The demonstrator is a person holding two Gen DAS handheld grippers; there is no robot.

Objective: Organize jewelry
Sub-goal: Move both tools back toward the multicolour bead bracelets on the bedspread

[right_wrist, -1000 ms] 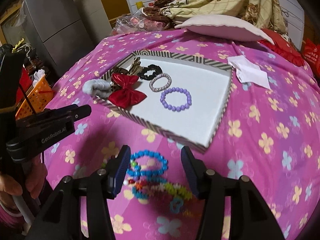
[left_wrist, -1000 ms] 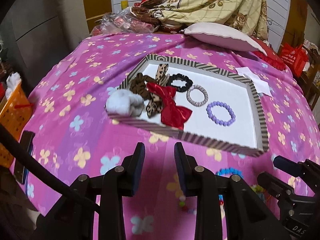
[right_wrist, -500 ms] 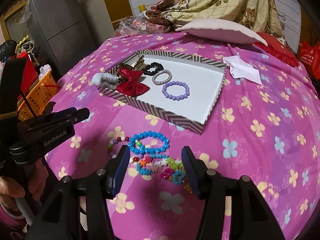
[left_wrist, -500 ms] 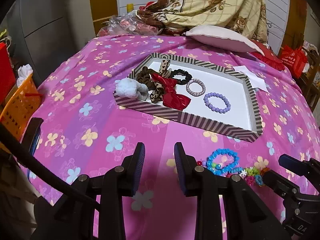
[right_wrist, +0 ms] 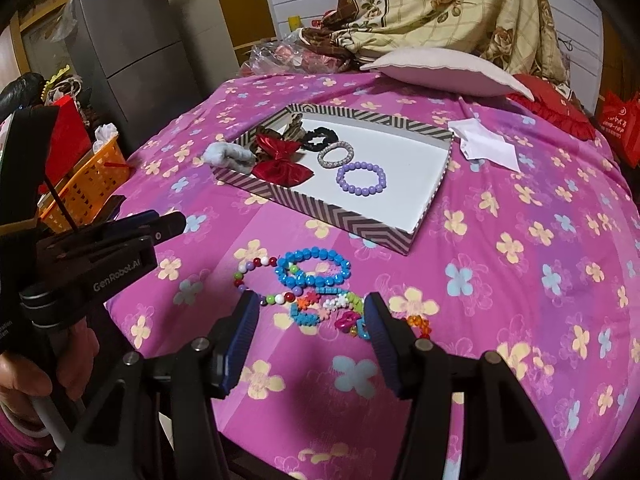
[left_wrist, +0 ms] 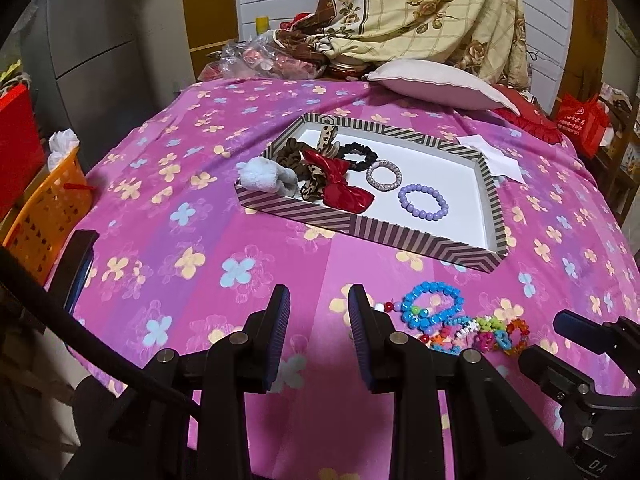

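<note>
A striped tray (left_wrist: pixel 360 230) (right_wrist: pixel 352 220) on the pink flowered cloth holds a purple bead bracelet (left_wrist: pixel 423 202) (right_wrist: pixel 361 177), a silver ring band (left_wrist: pixel 384 175), a black scrunchie (left_wrist: pixel 360 156), a red bow (left_wrist: pixel 344 188) (right_wrist: pixel 280 162), leopard ties and a grey fluffy tie (left_wrist: pixel 266 178). A pile of loose bracelets lies in front of the tray, topped by a blue bead bracelet (left_wrist: pixel 434 306) (right_wrist: pixel 314 266). My left gripper (left_wrist: pixel 318 308) is open and empty, left of the pile. My right gripper (right_wrist: pixel 312 312) is open and empty, just above the pile's near edge.
A pillow (left_wrist: pixel 436 82) and a floral blanket (left_wrist: pixel 424 12) lie at the far side. A white paper (right_wrist: pixel 486 146) lies right of the tray. An orange basket (left_wrist: pixel 44 216) stands off the left edge, a grey fridge (right_wrist: pixel 132 44) behind it.
Both grippers have pulled back and risen from the tray, so the bracelet pile shows fully. Nothing was picked up. Both stay open.
</note>
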